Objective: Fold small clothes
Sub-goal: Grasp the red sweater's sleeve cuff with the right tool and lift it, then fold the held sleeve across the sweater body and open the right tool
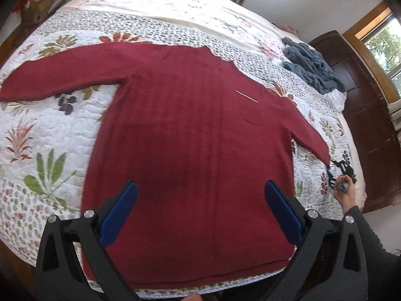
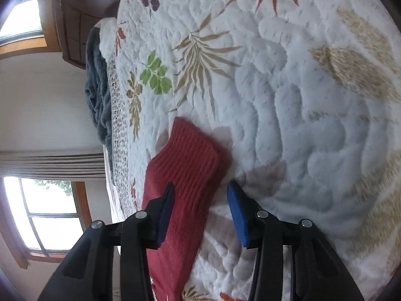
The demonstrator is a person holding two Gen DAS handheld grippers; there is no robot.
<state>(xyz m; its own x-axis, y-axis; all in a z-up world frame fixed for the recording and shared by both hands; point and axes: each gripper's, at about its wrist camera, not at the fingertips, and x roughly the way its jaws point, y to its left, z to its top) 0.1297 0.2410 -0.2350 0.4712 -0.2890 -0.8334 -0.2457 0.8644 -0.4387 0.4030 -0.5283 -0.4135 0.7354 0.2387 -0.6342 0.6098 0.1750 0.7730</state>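
While the red sweater [image 1: 190, 130] lies spread flat on the bed's quilt [image 1: 50, 130], we hold the left gripper [image 1: 200, 210] above its lower body with the jaws released, their blue pads standing wide apart and touching nothing. The sweater's long axis runs from its hem, at the near edge of the bed just in front of the left gripper, up toward its neck end, which points away from us toward the pale floral sheet [image 1: 175, 0] higher on the bed. Its two sleeves stretch outward to either side, so the garment forms a broad T across the quilt; one sleeve reaches far to the left, the other slants down to the right. At the tip of that right sleeve we see our right hand [image 1: 347, 192] with the right gripper [image 2: 200, 190]. In the right wrist view the ribbed cuff [image 2: 190, 155] of the sleeve lies on the quilt between the two pads, pointing forward along the fingers; the jaws stand apart around it, the pads flanking the knit, and we cannot tell whether either pad touches it. A rumpled grey-blue blanket [image 1: 313, 67] sits near the far right edge of the bed, well apart from the sweater, beside a dark wooden cabinet [image 1: 363, 125].
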